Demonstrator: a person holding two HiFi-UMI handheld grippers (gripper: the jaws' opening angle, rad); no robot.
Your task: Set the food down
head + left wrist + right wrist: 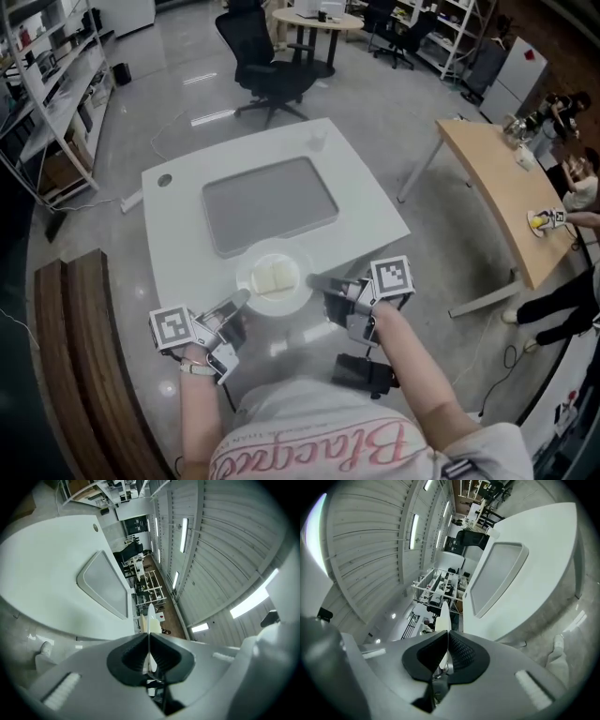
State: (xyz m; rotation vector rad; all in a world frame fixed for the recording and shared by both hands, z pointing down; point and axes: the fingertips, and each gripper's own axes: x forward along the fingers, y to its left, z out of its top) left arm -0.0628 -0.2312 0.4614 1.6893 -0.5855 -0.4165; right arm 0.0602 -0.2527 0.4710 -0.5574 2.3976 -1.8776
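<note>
A white plate [255, 266] carries a pale yellow slab of food [274, 277] and sits at the near edge of the white table [178, 244]. I cannot tell whether the plate rests on the table or hangs just above it. My left gripper [241, 298] is shut on the plate's left rim, and my right gripper [315, 279] is shut on its right rim. In the left gripper view the plate [149, 618] shows edge-on as a thin white blade pinched in the left gripper [149, 641]. The right gripper view shows the plate [444, 613] the same way in the right gripper [447, 638].
A grey mat [270, 202] lies in the middle of the table, beyond the plate. A black office chair [267, 66] stands behind the table. A wooden desk [497, 187] with a person's arm on it is at the right, and a wooden bench [80, 356] is at the left.
</note>
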